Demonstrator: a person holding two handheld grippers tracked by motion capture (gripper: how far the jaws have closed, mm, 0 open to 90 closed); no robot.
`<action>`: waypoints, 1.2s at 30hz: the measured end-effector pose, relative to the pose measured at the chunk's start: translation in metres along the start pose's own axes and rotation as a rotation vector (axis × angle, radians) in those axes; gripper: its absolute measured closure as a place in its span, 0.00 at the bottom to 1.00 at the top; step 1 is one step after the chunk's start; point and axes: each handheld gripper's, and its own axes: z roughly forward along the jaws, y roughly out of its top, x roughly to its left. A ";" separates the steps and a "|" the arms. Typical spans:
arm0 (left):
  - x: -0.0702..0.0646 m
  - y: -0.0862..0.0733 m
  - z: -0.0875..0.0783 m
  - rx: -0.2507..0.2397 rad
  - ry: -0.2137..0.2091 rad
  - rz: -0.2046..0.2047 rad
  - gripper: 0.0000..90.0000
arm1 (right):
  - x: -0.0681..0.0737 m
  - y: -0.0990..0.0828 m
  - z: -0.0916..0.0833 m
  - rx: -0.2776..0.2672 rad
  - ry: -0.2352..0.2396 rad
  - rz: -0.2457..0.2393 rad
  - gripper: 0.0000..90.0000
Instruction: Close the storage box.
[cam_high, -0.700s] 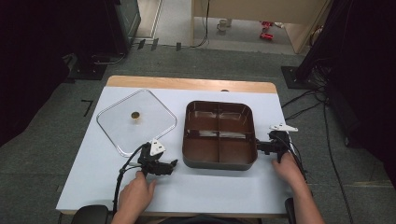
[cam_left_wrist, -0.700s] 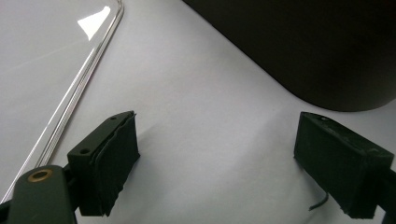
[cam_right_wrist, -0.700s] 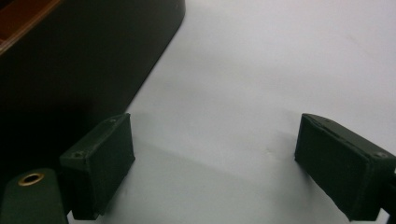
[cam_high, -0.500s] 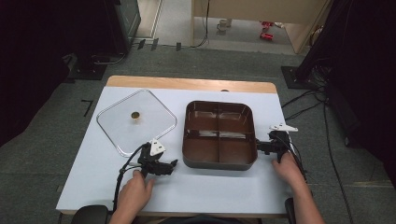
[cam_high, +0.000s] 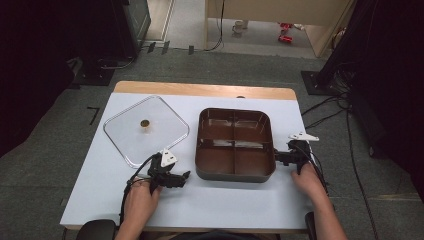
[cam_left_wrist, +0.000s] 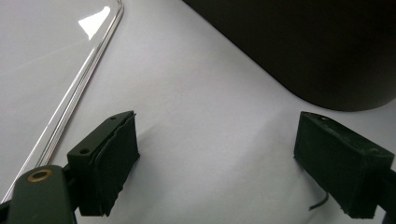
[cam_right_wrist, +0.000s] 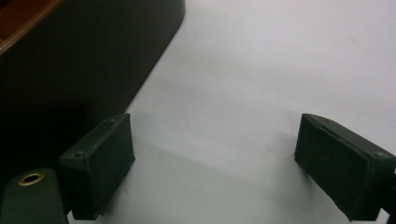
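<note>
Tray (cam_high: 235, 145), brown, four compartments, sits right of centre on the white tabletop (cam_high: 225, 200), its far edge close to the wooden strip along the tabletop's back. Clear square lid (cam_high: 146, 129) with a small knob (cam_high: 145, 123) lies flat to the tray's left, turned corner-on, with a narrow strip of bare tabletop between its nearest corner and the tray wall. Left gripper (cam_high: 186, 176) rests low on the tabletop just off the tray's near-left corner, jaws released and spread wide, nothing between them; in the left gripper view the pads (cam_left_wrist: 112, 163) frame bare white surface, lid rim (cam_left_wrist: 79, 88) running off to one side, the tray's dark rounded corner (cam_left_wrist: 308, 51) ahead on the other, neither touched. Right gripper (cam_high: 276, 157) sits at the tray's right wall near its front corner, jaws also released and wide apart, empty; in the right gripper view the tray wall (cam_right_wrist: 79, 60) stands just beside one pad (cam_right_wrist: 100, 163), whether it touches I can't tell, and open tabletop lies beyond the other. Free room: wide clear band along the front edge between both hands, a smaller margin right of the tray, tight on the lid side.
</note>
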 end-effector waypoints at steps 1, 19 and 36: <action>0.000 0.000 0.000 0.000 0.000 0.000 0.15 | 0.000 0.000 0.000 0.000 0.000 0.000 0.12; -0.001 0.000 0.001 0.000 0.005 0.001 0.14 | 0.000 0.000 0.000 0.000 0.000 0.000 0.12; -0.005 0.009 -0.001 0.040 -0.003 0.010 0.27 | 0.000 0.000 0.000 0.000 0.000 0.000 0.12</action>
